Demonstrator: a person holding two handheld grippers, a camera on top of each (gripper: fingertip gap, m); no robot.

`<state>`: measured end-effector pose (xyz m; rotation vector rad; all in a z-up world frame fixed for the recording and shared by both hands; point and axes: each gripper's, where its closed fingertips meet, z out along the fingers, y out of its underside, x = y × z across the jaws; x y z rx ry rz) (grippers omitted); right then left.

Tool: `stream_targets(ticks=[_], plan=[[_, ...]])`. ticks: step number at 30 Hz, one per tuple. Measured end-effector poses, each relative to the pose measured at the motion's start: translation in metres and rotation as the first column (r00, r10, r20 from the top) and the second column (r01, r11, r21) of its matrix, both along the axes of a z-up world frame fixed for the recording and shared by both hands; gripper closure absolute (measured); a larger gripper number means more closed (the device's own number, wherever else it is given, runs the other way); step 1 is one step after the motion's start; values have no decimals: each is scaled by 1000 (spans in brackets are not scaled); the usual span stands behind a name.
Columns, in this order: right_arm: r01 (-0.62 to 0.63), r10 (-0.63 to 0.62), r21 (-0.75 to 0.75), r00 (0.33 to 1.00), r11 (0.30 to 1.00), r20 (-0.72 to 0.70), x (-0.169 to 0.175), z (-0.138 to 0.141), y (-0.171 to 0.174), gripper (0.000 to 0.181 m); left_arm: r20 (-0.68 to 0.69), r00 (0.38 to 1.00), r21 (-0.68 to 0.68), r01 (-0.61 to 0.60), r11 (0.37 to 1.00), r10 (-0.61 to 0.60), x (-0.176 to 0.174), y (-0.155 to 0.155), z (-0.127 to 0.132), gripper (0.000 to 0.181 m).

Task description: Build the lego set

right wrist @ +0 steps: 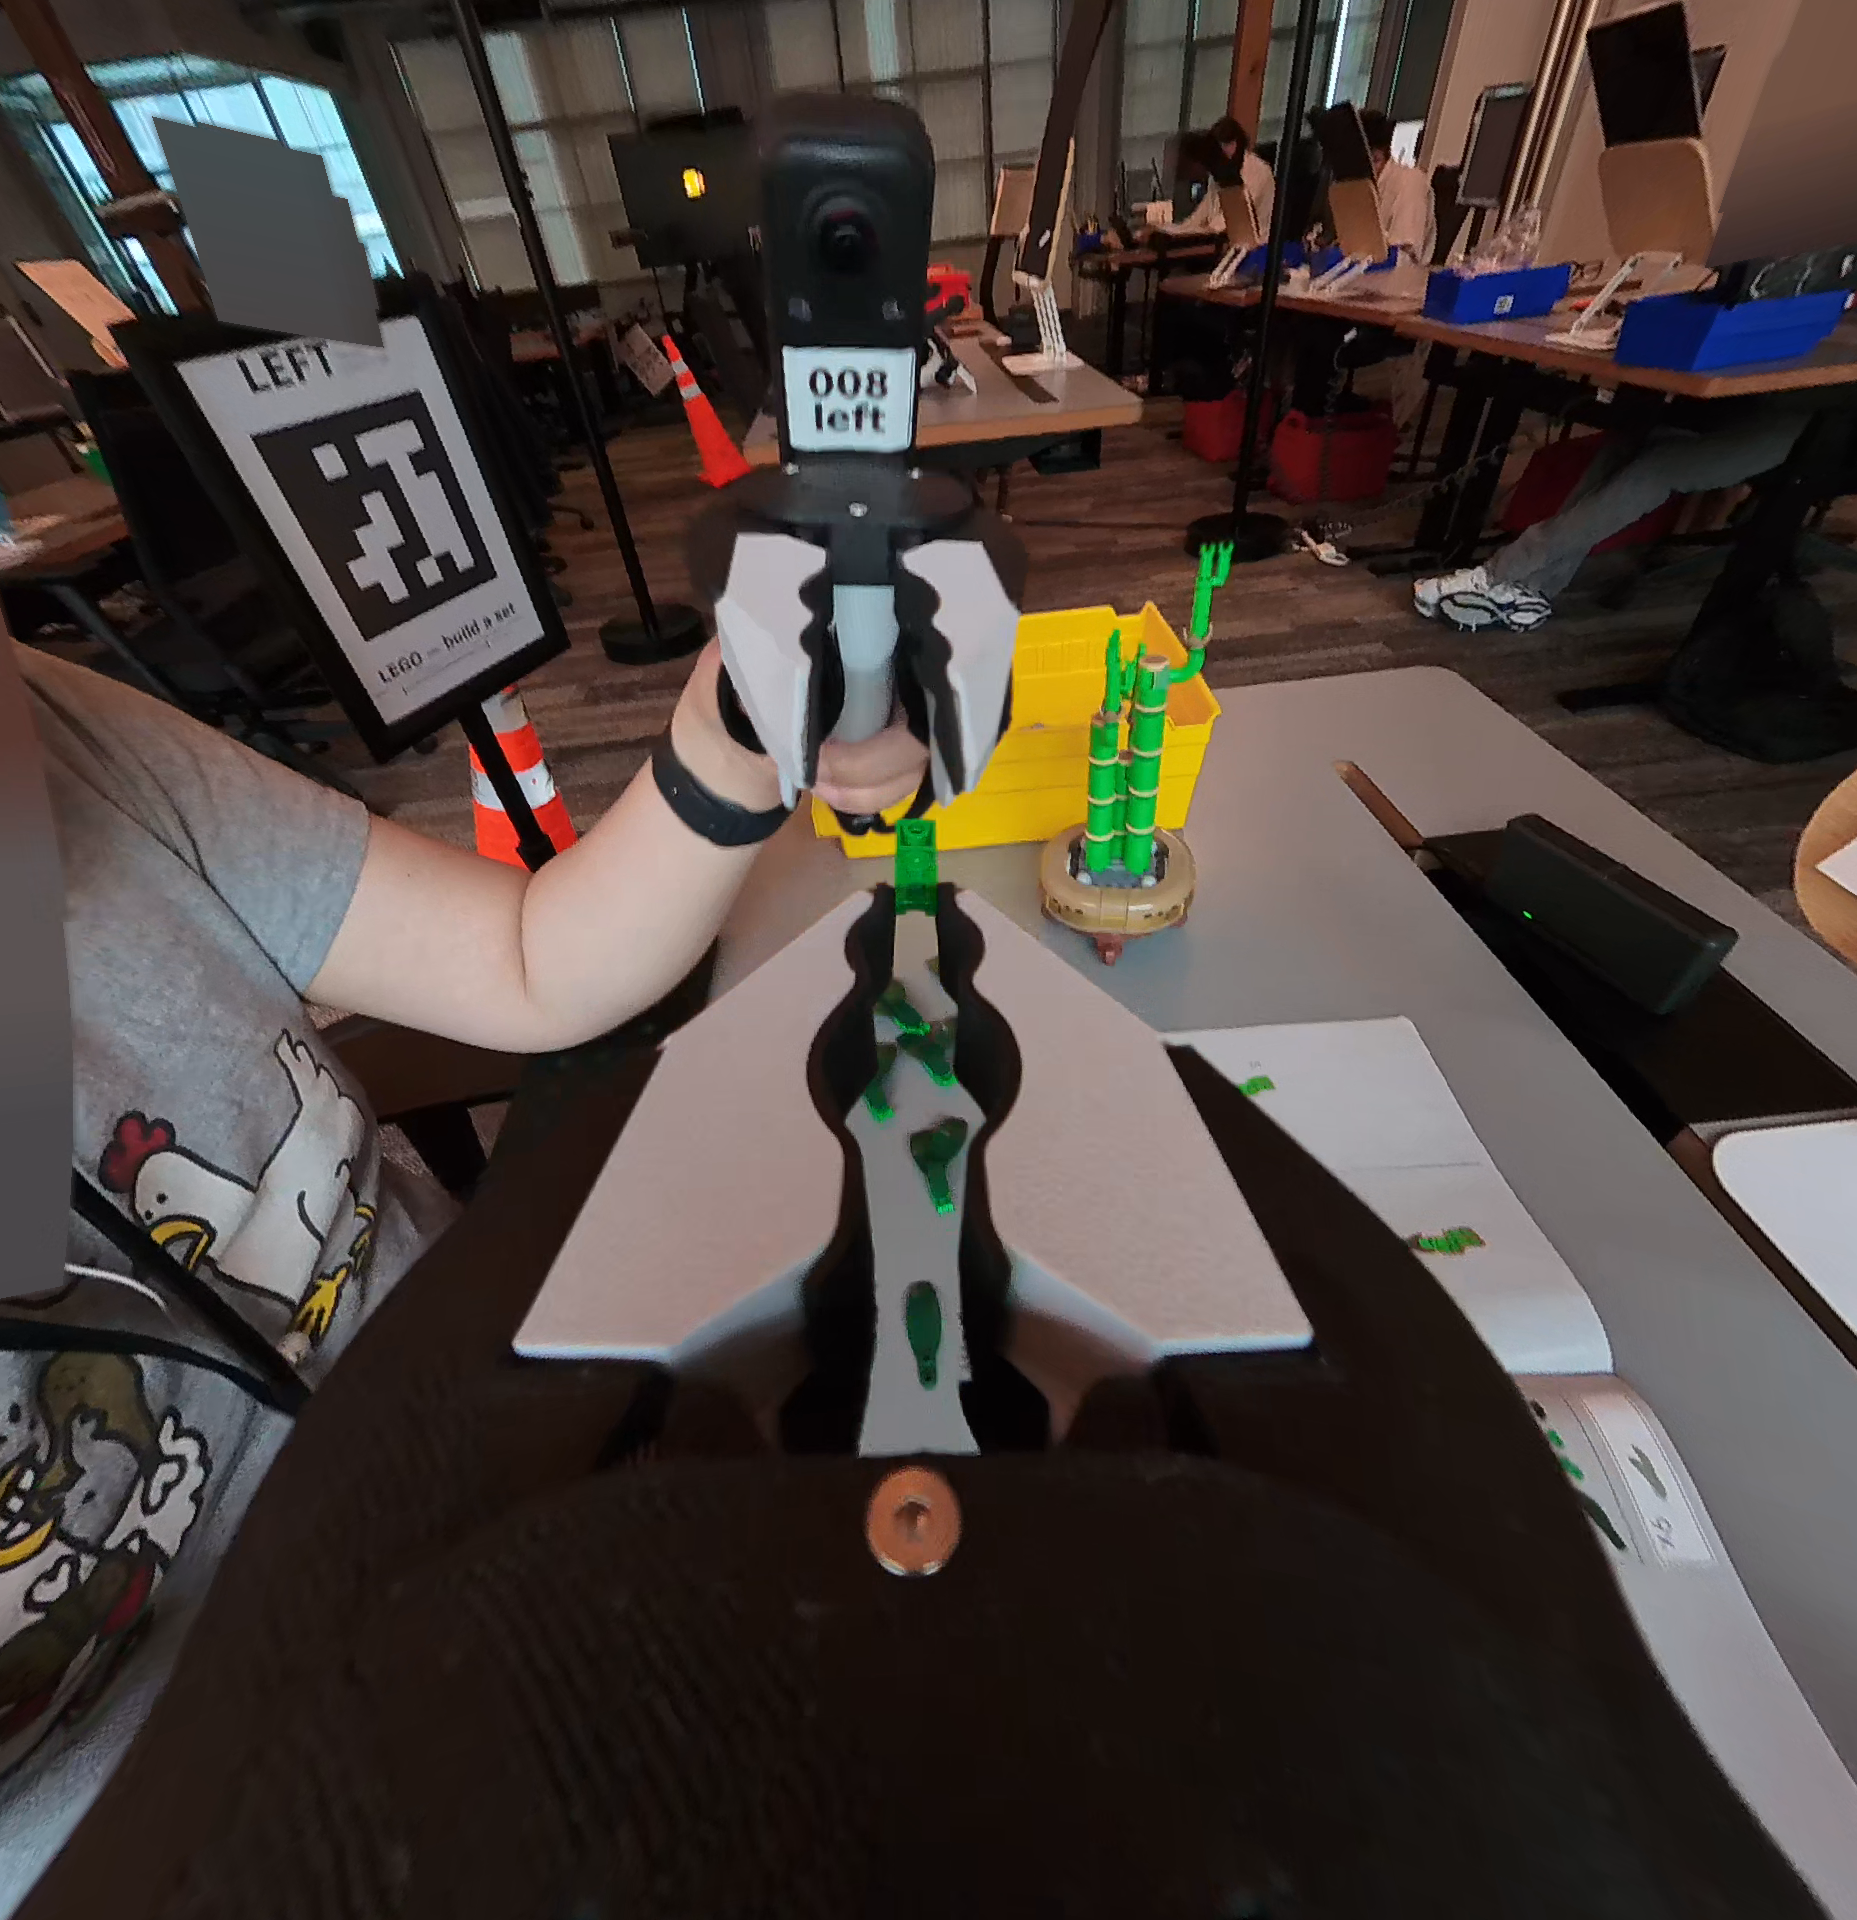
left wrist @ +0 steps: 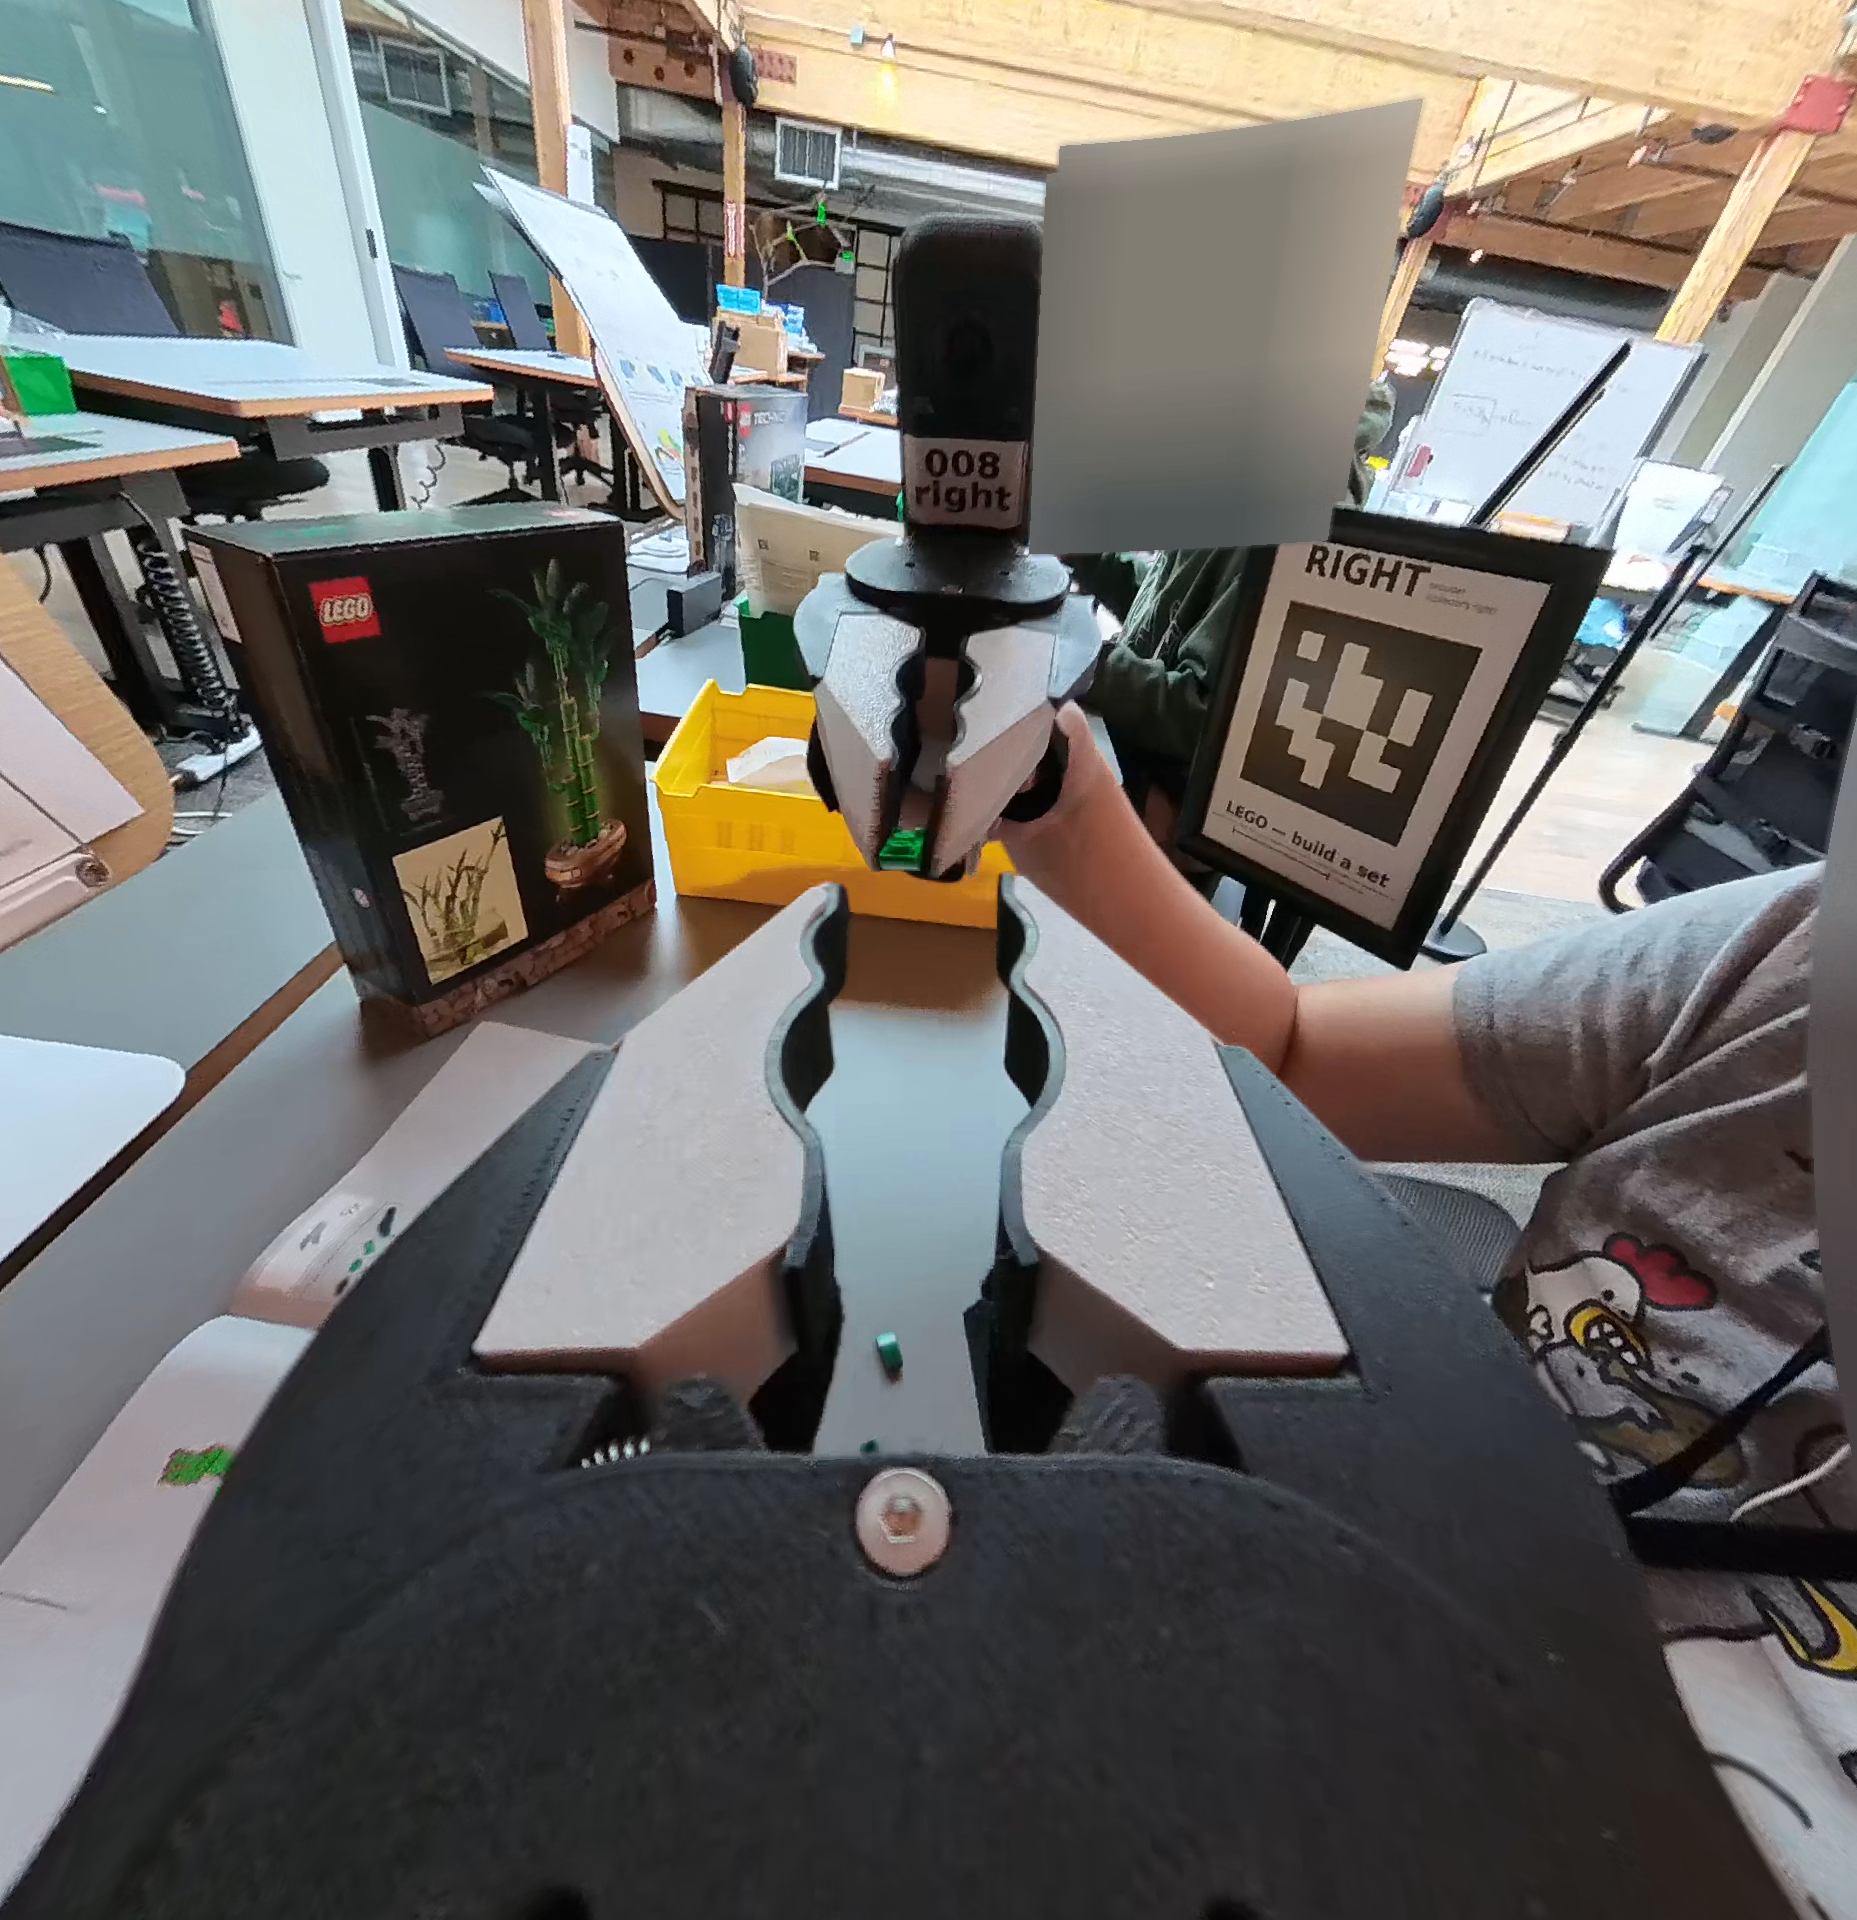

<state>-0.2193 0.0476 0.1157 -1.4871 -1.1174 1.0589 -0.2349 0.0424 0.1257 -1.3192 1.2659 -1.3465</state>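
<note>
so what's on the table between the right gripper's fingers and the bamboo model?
Right wrist view: loose green leaf pieces show on the table through the right gripper's finger gap; bare grey table runs on to the bamboo model.

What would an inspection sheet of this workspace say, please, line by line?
Surface: grey table, partly covered by an open instruction booklet.
Job's things: bamboo model upright in its tan pot; loose green leaf pieces on the table; set box standing.
Clutter: yellow bin; black device.
Grippers: right gripper shut on a small green piece; left gripper open, empty.
Cables: coiled cable under a far desk.
Surroundings: framed marker signs, orange cones, seated people at far desks.
</note>
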Motion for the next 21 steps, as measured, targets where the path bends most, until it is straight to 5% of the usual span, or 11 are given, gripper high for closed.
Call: stream_targets(ticks=[16,21], plan=[[-12,-17,72,919,997,393,-2,-55,-11,176,-351,936,172,60,983,4,19,-10,-66,175],[-3,-61,141,894,990,444,2,-56,-11,175,-367,930,244,62,968,33,23,-10,-69,175]])
